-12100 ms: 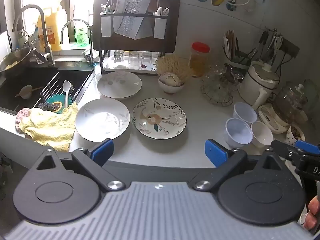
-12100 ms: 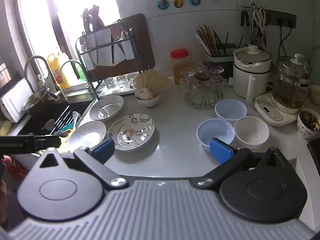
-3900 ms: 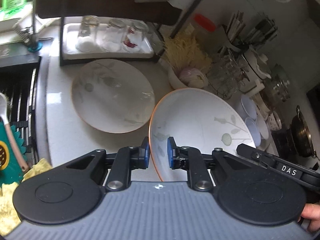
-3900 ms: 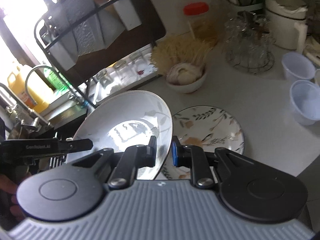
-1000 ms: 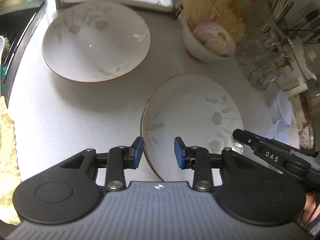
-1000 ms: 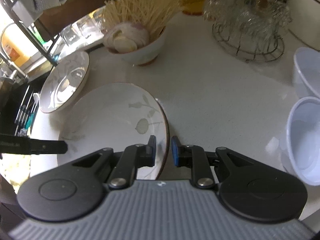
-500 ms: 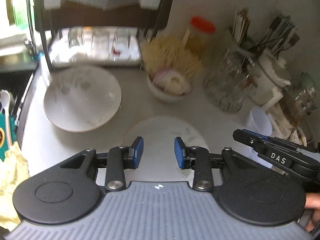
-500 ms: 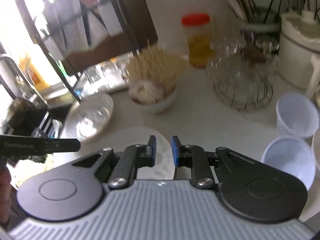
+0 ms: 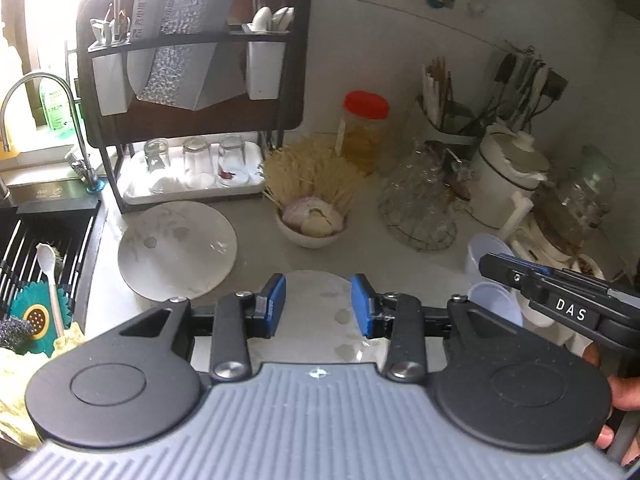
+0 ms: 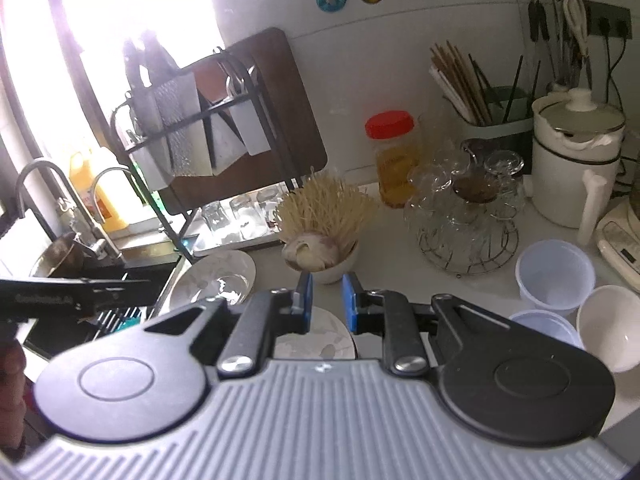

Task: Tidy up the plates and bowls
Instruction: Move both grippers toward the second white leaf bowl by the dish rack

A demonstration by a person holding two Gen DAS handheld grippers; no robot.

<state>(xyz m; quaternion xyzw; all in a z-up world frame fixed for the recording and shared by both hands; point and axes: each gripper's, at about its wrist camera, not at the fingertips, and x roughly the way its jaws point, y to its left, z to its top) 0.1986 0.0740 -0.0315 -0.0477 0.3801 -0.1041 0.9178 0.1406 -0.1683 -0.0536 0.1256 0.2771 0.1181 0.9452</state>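
Note:
A white leaf-print plate (image 9: pixel 316 304) lies on the counter just below my left gripper (image 9: pixel 318 306), which is open and empty above it. The same plate (image 10: pixel 320 338) shows under my right gripper (image 10: pixel 327 300), whose jaws stand slightly apart and hold nothing. A second white plate (image 9: pixel 176 248) lies to the left near the sink; it also shows in the right wrist view (image 10: pixel 218 274). Two translucent plastic bowls (image 10: pixel 554 276) and a white bowl (image 10: pixel 610 326) stand at the right.
A dish rack (image 9: pixel 192 92) with upturned glasses stands at the back. A bowl of garlic with straw (image 9: pixel 312 220), a glass-cup stand (image 9: pixel 420 204), a red-lidded jar (image 9: pixel 364 128) and a white kettle (image 10: pixel 576 160) crowd the back. The sink (image 9: pixel 44 248) is at left.
Both grippers let go of the leaf-print plate, which now lies flat on the counter, and pulled up and back. The left jaws opened wider; the right jaws opened a little.

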